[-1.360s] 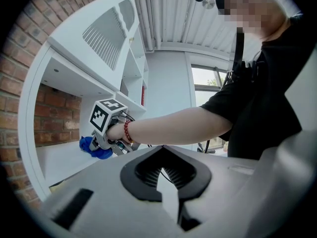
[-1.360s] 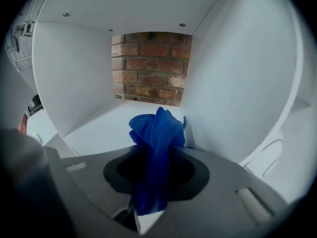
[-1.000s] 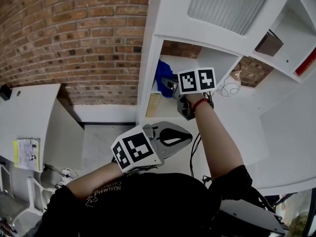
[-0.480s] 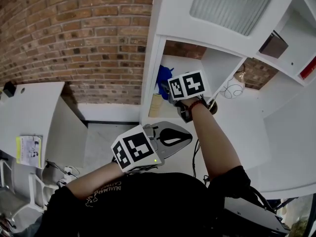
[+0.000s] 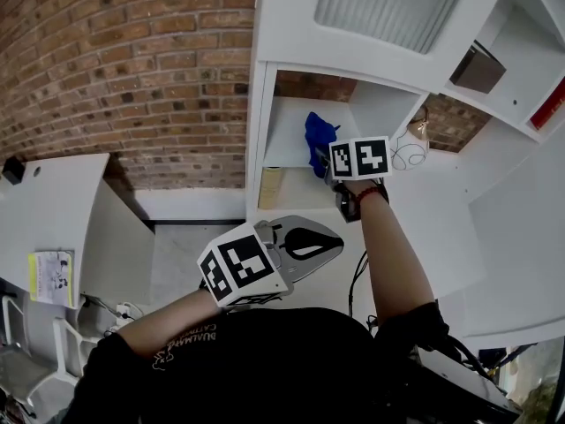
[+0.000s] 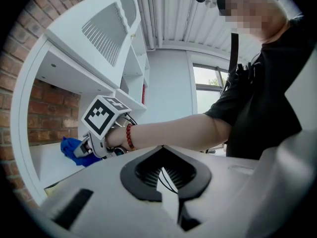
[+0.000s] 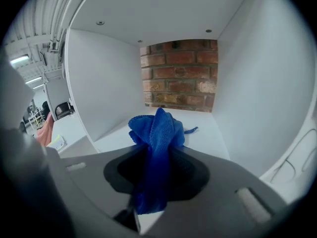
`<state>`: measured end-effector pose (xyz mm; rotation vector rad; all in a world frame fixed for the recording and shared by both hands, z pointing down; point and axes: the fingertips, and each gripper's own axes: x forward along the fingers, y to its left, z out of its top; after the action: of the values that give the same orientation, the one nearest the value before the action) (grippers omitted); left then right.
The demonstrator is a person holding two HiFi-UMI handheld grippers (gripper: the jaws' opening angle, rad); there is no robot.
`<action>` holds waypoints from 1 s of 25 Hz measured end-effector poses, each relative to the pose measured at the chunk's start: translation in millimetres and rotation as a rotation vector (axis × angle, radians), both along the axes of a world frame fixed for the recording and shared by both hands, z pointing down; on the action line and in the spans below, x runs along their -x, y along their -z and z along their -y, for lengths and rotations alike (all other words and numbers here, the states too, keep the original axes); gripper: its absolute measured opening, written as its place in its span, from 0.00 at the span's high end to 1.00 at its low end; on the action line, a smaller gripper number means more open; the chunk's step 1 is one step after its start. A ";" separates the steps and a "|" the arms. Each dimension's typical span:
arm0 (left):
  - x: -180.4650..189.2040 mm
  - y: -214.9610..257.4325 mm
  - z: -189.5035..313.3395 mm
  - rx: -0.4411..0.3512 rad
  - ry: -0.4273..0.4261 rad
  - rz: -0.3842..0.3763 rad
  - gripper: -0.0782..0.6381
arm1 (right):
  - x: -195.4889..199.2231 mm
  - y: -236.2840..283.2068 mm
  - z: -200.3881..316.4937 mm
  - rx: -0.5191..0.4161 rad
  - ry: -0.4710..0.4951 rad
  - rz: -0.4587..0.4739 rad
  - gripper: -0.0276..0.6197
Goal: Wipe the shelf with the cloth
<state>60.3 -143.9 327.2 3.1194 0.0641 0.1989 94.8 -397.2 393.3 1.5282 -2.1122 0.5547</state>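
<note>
Since a second ago, cloth (image 5: 318, 132) has been carried rightward, from beside the compartment's left wall toward its middle. It is pinched as a blue bunch in right gripper (image 5: 325, 155), whose jaws are clamped on it inside the compartment. Left gripper (image 5: 305, 246) is held low, well apart from shelf (image 5: 284, 153), jaws pressed together, nothing between. Wipe judged under way: left part likely covered, right side and back strip left. Contact of cloth with board cannot be confirmed, and no dirt is visible to gauge by
</note>
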 end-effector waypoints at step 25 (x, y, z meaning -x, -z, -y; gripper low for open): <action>50.6 -12.6 12.4 0.067 -0.105 -0.042 0.89 | -58.4 7.0 -0.9 0.009 -0.322 -0.100 0.79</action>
<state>9.7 -156.4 339.8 3.0558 0.2305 0.1299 153.2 -396.2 386.3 1.8644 -1.7984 0.5828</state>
